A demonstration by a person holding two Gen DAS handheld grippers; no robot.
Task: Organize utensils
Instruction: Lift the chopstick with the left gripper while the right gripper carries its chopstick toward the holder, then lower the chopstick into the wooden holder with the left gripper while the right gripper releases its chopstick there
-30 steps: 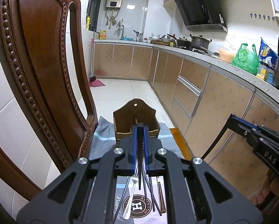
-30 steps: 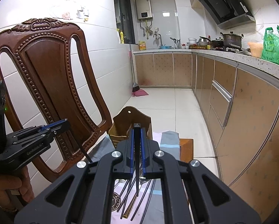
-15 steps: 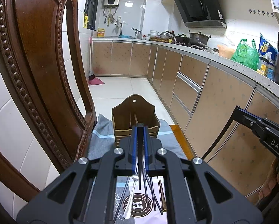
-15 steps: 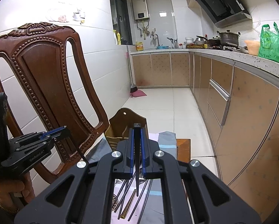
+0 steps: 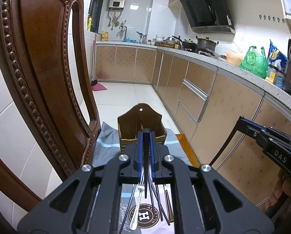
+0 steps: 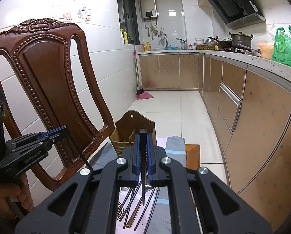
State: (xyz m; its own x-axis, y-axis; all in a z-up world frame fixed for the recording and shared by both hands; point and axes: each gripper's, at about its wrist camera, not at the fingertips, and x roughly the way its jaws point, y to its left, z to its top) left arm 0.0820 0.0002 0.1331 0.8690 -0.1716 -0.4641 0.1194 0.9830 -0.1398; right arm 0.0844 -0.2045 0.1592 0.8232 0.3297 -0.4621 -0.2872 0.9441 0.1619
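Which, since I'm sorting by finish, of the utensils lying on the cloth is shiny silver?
The silver utensil, leftmost in the left wrist view, with a flared handle. The black chopsticks and brass-coloured stick are plain straight rods.

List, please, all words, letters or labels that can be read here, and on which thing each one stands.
"DAS": on the right gripper.
"H", in a round emblem: on the cloth under the utensils; the ring lettering is too small to read.
"Beau...": script on the same cloth, cut off.
Left gripper side print: blurred.
Green bag print: unreadable.
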